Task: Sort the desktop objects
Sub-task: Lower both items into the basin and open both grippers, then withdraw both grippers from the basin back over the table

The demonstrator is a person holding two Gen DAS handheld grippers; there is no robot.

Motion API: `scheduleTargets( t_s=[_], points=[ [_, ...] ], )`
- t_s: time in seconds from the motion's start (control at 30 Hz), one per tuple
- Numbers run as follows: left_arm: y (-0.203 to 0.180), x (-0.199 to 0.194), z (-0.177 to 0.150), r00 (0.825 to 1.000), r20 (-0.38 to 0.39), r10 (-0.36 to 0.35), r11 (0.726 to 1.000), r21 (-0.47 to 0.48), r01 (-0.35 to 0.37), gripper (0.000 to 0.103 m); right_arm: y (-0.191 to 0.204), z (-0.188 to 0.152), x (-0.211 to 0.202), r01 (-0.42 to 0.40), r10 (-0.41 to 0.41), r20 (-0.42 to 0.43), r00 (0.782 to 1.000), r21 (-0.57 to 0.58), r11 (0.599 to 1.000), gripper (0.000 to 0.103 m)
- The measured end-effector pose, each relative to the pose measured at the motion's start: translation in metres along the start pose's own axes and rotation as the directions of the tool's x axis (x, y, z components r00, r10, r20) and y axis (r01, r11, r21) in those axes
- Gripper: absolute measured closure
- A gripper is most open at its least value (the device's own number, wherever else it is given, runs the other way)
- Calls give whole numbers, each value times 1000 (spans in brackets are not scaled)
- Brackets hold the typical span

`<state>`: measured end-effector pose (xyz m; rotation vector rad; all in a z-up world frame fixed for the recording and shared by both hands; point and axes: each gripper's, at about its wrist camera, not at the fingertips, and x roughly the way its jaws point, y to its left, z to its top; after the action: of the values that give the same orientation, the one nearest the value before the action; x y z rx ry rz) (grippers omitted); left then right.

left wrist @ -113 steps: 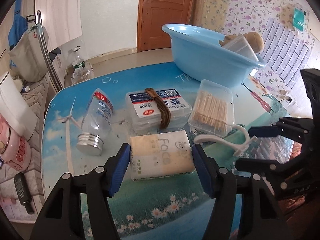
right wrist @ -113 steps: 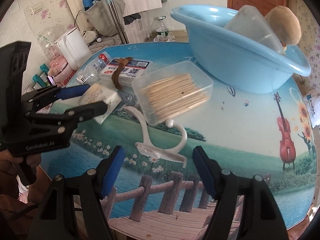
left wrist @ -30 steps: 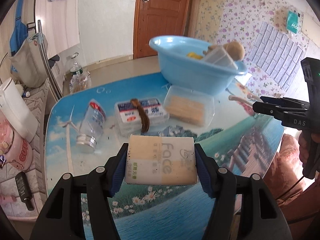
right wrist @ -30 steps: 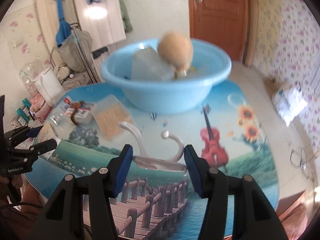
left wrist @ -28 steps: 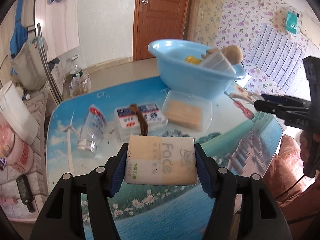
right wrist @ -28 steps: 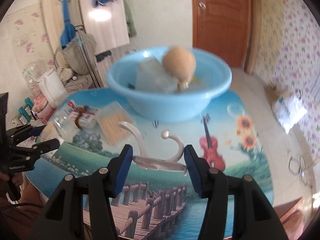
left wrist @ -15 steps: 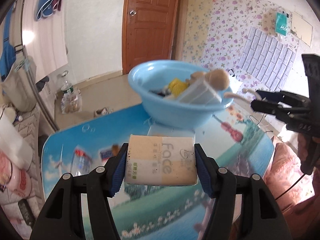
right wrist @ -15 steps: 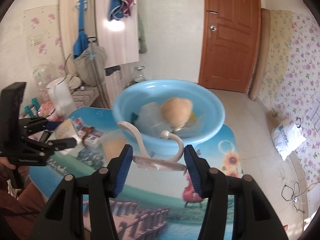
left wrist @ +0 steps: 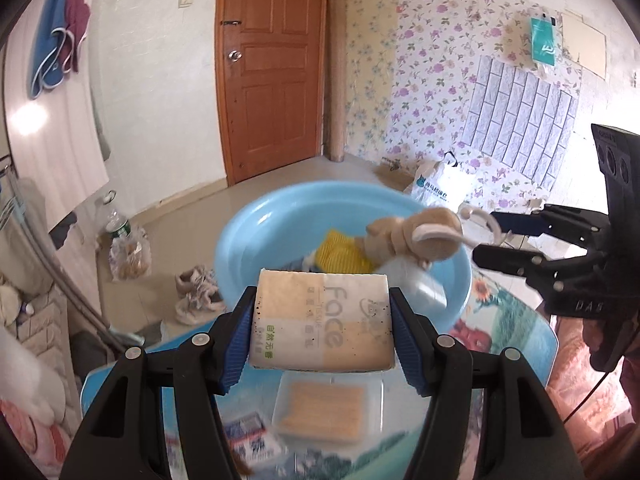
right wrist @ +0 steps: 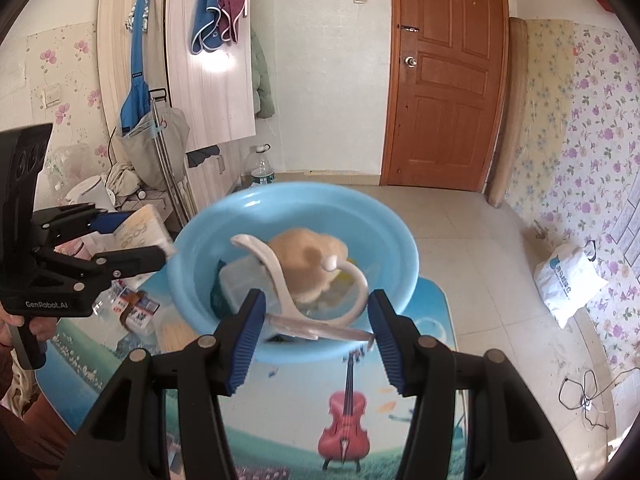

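My left gripper (left wrist: 322,334) is shut on a beige tissue pack (left wrist: 322,326) printed "Face", held in the air just before the blue basin (left wrist: 256,240). My right gripper (right wrist: 318,334) is shut on the clear base of a white double hook (right wrist: 280,276), raised in front of the same blue basin (right wrist: 396,248). Inside the basin lie a tan plush toy (right wrist: 308,260), a clear box (right wrist: 240,280) and something yellow (left wrist: 340,254). From the right wrist, the left gripper (right wrist: 132,240) with the tissue pack (right wrist: 140,230) shows at the left. The right gripper (left wrist: 494,230) appears at the right in the left wrist view.
A clear box of toothpicks (left wrist: 326,408) and a labelled flat box (left wrist: 248,438) lie on the picture-printed table (right wrist: 348,420) under the left gripper. A clear bottle (right wrist: 108,300) lies near them. Beyond are a brown door (right wrist: 444,88), a floor with a white bag (right wrist: 568,276) and a rack (right wrist: 160,140).
Both grippers rose and moved toward the basin with their loads, which now sit in front of its opening. The table items have dropped to the bottom of the left wrist view.
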<state>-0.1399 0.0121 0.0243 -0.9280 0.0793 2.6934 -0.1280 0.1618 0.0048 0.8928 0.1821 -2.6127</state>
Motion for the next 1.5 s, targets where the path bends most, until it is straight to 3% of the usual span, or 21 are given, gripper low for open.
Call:
scheduleTargets(
  t_s=[0.3, 0.6, 0.67, 0.73, 0.87, 1.07, 1.2, 1.5],
  points=[
    [-1, 37, 28, 1000, -10, -27, 999, 42, 27, 41, -9, 11, 31, -17, 19, -44, 999, 45, 999, 51],
    [2, 75, 41, 998, -53, -40, 999, 25, 41, 38, -9, 2, 62, -21, 33, -131, 991, 95, 995, 55],
    [0, 72, 41, 998, -44, -50, 998, 26, 51, 16, -7, 2, 63, -15, 27, -137, 990, 94, 995, 55],
    [-1, 67, 39, 998, -32, -58, 998, 27, 59, 9, -5, 1, 62, 1, 13, -141, 990, 94, 996, 54],
    [-4, 60, 35, 998, -32, -45, 998, 34, 46, 5, -7, 1, 53, 5, 9, -122, 992, 118, 993, 39],
    [1, 45, 18, 998, -46, -39, 998, 41, 41, 4, -10, 2, 38, 9, 6, -97, 995, 152, 988, 33],
    [7, 32, 0, 998, -61, 1, 999, 49, 2, 4, -4, -6, 28, 5, 10, -93, 996, 161, 987, 33],
    [7, -12, -40, 998, -63, 19, 1000, 19, -18, 4, 6, -33, 20, 15, 9, -139, 990, 176, 984, 31]
  ],
)
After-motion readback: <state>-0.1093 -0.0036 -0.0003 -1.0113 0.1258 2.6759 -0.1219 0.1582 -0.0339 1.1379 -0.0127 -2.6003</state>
